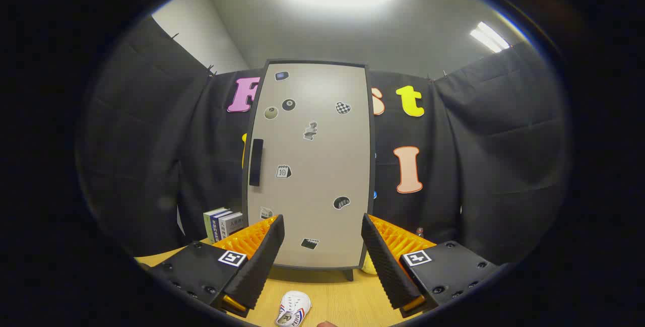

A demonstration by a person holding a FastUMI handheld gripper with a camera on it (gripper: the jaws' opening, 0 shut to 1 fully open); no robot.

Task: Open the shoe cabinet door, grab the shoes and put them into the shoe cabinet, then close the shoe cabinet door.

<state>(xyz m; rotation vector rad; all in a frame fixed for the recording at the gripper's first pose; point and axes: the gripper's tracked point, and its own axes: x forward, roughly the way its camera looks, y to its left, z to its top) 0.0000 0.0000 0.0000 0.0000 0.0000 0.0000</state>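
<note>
Books (pixel 224 222) beside closed shoe cabinet (pixel 312 166), shoe (pixel 293 308) between spread tool (pixel 322 261) fingers.

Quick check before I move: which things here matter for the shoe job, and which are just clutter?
For the job:
- shoe cabinet door, shut, with its handle
- white shoe on the table, between the fingers
- tool, open

Just lying about:
- books left of the cabinet
- stickers on the door

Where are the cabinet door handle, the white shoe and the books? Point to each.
door handle (pixel 256 162): gripper view, middle of the dark bar.
white shoe (pixel 294 308): gripper view, its upper, between the open fingers.
books (pixel 223 224): gripper view, their spines.
</note>
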